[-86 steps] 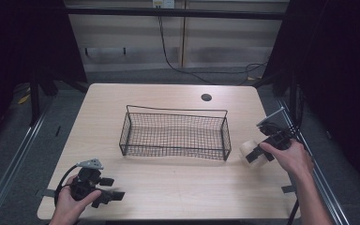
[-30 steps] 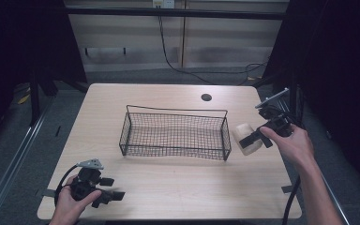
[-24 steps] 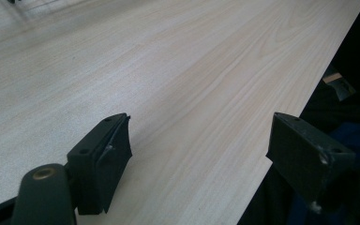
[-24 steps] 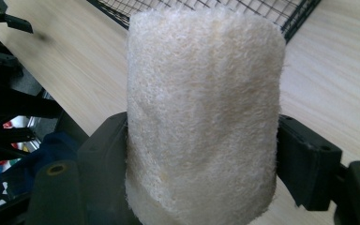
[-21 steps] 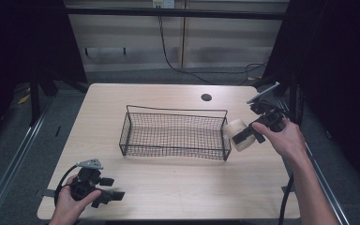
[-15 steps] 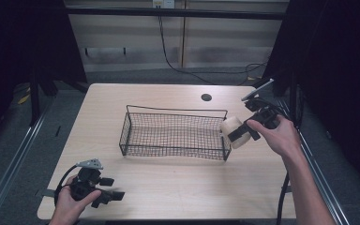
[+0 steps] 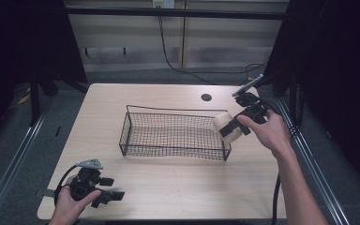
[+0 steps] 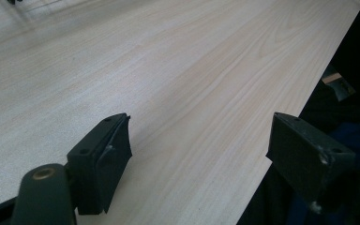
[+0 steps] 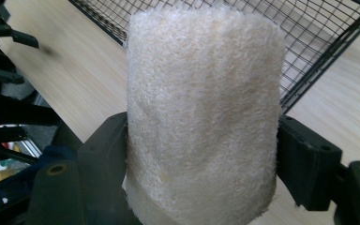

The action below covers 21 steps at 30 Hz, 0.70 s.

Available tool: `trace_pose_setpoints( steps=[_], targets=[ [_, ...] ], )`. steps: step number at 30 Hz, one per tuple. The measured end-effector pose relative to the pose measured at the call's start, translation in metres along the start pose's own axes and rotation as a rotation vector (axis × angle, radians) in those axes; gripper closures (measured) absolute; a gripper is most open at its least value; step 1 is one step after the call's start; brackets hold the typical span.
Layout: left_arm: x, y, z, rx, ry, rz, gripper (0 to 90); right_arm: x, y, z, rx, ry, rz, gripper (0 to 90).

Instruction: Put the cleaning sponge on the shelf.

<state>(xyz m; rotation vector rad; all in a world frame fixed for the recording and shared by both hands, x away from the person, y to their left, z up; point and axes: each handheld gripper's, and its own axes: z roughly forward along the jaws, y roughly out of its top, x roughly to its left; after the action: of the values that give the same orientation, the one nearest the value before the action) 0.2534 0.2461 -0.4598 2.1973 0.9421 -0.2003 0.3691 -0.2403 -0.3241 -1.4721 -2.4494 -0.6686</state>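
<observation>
A cream fuzzy roll (image 7: 226, 125) (image 9: 201, 117) is clamped between the jaws of my right gripper (image 7: 230, 127) (image 9: 201, 154), held in the air over the right end of a black wire basket (image 7: 131, 131) (image 9: 328, 42). The basket stands in the middle of the wooden table (image 7: 168, 183) and looks empty. My left gripper (image 7: 115, 196) (image 8: 199, 164) rests low at the table's front left corner, jaws wide apart with nothing between them, pointing along the front edge.
A dark round hole (image 7: 206, 97) sits in the tabletop behind the basket. Black cables trail from both grippers. Metal rails (image 7: 9, 159) run along the floor on both sides of the table.
My right gripper has lifted the roll and carried it left from beside the basket to above its right end. The left gripper has stayed put.
</observation>
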Motion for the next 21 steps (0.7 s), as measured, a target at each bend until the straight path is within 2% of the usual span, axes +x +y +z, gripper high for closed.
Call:
trace_pose_setpoints(
  steps=[6, 12, 21],
  targets=[
    [0.000, 0.000, -0.001, -0.004, -0.003, 0.001, 21.2, 0.001, 0.010, 0.009, 0.030, -0.034, 0.029, 25.4],
    [0.000, 0.000, 0.000, -0.002, -0.006, 0.002, 21.2, 0.006, 0.019, 0.015, 0.037, -0.051, 0.034, 25.4],
    [0.000, 0.000, 0.000, -0.001, -0.007, 0.002, 21.2, 0.009, 0.029, 0.029, 0.048, -0.084, 0.067, 25.4]
  ],
)
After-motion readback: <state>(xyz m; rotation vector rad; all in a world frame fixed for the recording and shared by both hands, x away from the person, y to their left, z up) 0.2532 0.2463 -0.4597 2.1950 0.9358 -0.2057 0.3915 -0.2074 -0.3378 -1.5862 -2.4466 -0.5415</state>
